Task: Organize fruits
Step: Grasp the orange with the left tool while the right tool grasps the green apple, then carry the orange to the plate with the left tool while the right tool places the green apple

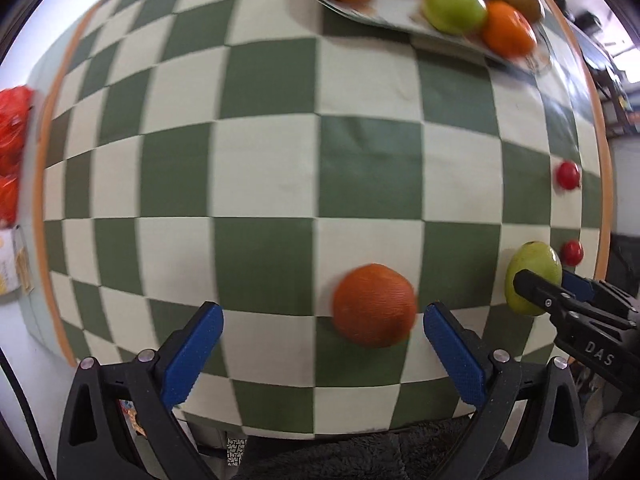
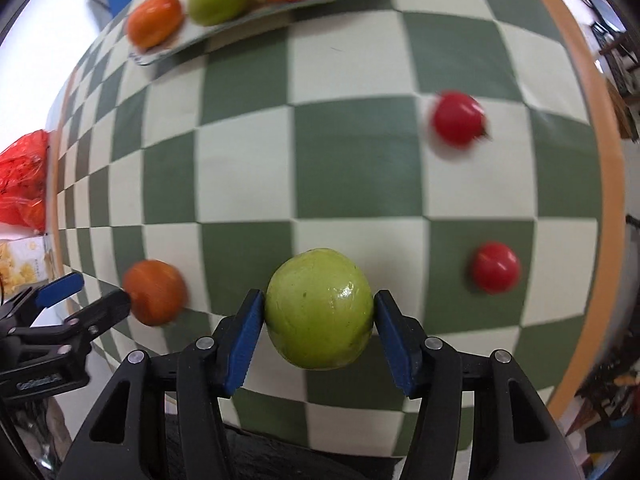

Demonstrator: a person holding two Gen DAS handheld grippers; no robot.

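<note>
My right gripper [image 2: 320, 336] is shut on a green apple [image 2: 320, 308], with a blue pad pressed on each side, low over the checked tablecloth [image 2: 352, 152]. In the left wrist view the same gripper [image 1: 544, 282] holds the apple [image 1: 530, 276] at the right edge. My left gripper [image 1: 324, 346] is open. An orange [image 1: 374, 304] lies on the cloth between its fingers, nearer the right pad [image 1: 454, 354]. The right wrist view shows this orange [image 2: 154, 292] just beyond the left gripper [image 2: 102, 290]. A plate [image 1: 360, 12] [image 2: 168, 52] at the far side holds several fruits.
Two small red fruits [image 2: 458, 118] [image 2: 495, 267] lie on the cloth to the right of the apple, near the orange-trimmed table edge [image 2: 600, 168]. A red plastic bag [image 1: 12, 140] and a yellow box [image 1: 10, 264] sit off the table's left side.
</note>
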